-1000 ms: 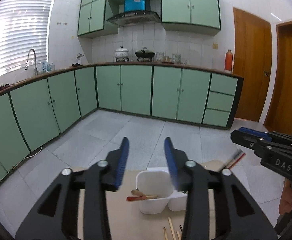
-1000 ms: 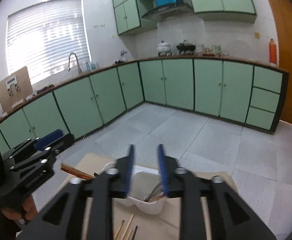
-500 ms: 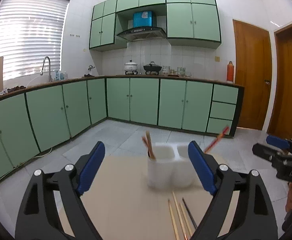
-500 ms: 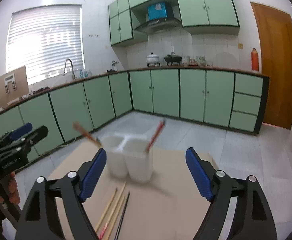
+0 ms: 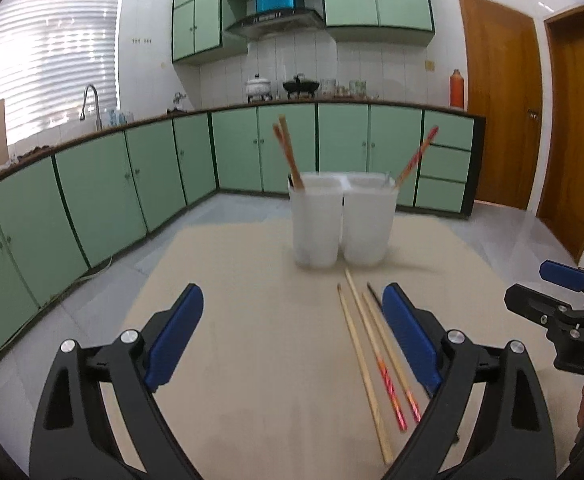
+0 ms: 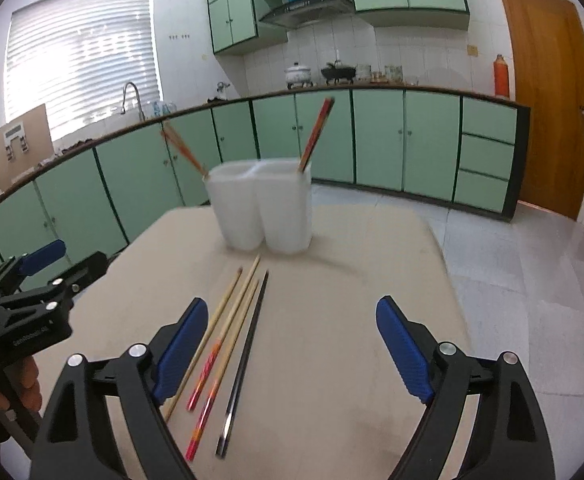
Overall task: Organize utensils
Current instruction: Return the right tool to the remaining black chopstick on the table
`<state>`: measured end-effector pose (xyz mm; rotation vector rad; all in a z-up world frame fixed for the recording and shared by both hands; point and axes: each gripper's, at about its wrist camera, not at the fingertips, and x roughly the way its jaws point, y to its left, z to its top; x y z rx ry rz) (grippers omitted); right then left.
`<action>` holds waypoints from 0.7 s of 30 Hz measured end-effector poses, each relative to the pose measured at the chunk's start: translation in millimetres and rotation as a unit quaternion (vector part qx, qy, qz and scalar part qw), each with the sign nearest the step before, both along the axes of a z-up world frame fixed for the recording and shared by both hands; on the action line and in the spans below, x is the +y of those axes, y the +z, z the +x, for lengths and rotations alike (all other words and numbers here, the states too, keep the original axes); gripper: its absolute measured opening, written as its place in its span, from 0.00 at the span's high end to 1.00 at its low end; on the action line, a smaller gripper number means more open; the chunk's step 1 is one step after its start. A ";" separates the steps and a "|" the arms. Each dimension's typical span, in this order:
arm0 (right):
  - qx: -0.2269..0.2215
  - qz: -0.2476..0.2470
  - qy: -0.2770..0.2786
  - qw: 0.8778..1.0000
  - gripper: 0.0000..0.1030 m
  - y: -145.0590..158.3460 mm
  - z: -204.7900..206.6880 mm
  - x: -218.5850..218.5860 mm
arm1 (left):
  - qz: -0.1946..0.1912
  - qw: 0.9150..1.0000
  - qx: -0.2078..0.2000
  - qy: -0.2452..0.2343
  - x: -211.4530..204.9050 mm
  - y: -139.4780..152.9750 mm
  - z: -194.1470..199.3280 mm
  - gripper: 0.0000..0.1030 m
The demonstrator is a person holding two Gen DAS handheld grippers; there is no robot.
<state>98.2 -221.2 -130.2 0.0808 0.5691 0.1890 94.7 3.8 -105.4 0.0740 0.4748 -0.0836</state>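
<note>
Left gripper (image 5: 292,336) and right gripper (image 6: 288,344) have just been opening, now spread, nothing between; loose chopsticks (image 6: 228,340) lie bunched just ahead, holder (image 6: 262,208) beyond; risk: pinching several sticks together, or scattering them.

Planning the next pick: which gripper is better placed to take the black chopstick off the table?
Right, probably. The black chopstick lies between the right gripper fingers; in the left view it's mostly hidden behind the left gripper finger.

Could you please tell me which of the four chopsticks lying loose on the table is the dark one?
The black chopstick, outermost on the right in the right wrist view; the other three are pale wood, two with red ends.
</note>
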 end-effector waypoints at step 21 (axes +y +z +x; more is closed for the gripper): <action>0.082 -0.010 0.046 0.996 0.74 -62.5 -50.3 38.5 | -0.011 0.997 0.070 0.007 -6.2 -54.4 -43.2 0.23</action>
